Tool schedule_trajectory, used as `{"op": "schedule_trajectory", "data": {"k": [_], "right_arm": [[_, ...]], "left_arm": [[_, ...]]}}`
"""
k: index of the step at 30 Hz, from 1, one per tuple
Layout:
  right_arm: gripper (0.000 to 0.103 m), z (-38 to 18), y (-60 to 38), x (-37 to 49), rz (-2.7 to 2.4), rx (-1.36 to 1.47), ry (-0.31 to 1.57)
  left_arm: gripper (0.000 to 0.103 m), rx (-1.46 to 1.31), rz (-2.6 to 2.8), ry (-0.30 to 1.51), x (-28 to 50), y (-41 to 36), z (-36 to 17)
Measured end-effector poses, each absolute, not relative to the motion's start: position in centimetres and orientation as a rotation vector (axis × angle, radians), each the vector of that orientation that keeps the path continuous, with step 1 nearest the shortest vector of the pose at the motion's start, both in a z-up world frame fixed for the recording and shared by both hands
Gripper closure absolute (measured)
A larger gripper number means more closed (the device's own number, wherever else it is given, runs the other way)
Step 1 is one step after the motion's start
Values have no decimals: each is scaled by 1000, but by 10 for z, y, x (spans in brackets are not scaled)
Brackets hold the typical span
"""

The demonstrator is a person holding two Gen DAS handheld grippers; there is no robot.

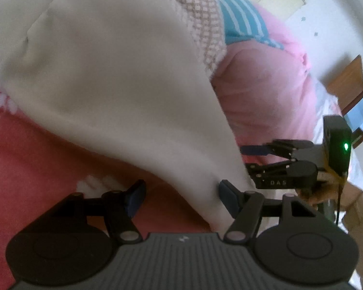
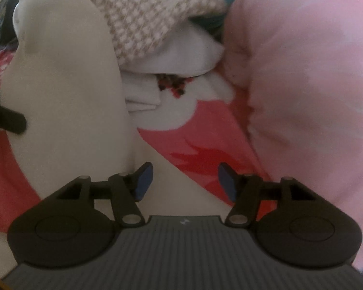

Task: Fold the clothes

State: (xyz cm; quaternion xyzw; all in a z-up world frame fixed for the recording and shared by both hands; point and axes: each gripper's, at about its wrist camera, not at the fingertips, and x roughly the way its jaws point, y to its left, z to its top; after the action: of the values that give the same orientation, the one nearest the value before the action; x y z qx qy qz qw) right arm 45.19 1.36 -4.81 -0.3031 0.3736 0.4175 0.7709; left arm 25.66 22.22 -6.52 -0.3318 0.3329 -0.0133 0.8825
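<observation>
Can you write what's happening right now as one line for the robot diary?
left claw: open, cream garment draped beside it | right claw: open, empty, over red floral sheet | pink garment: unfolded

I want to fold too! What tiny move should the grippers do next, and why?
Probably close the left gripper on the cream cloth. Its fingers stand apart, and the cloth's lower edge hangs just inside the right-hand one, so nothing is held yet. The right gripper is open too, over the red sheet, with no cloth between its fingers.
</observation>
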Motion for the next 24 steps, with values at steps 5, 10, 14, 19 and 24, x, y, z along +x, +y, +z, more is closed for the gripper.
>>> {"op": "schedule_trajectory", "data": {"k": [5,10,14,19,24], "right_arm": [[39,-67,16,465,974,-621,890],[71,-68,9,464,972,-561,919],[99,-60,7,446,941,-616,825],[100,-46,-4,433,813,-571,655],[100,-61,-4,430,668,-539,577]], "left_arm": [[39,-661,-6,692,259,218,-66],[42,-642,8,689,260,215,-66],[43,-635,13,696,261,214,-66],[47,-607,24,712,260,211,-65],[48,-614,24,716,256,214,-66]]}}
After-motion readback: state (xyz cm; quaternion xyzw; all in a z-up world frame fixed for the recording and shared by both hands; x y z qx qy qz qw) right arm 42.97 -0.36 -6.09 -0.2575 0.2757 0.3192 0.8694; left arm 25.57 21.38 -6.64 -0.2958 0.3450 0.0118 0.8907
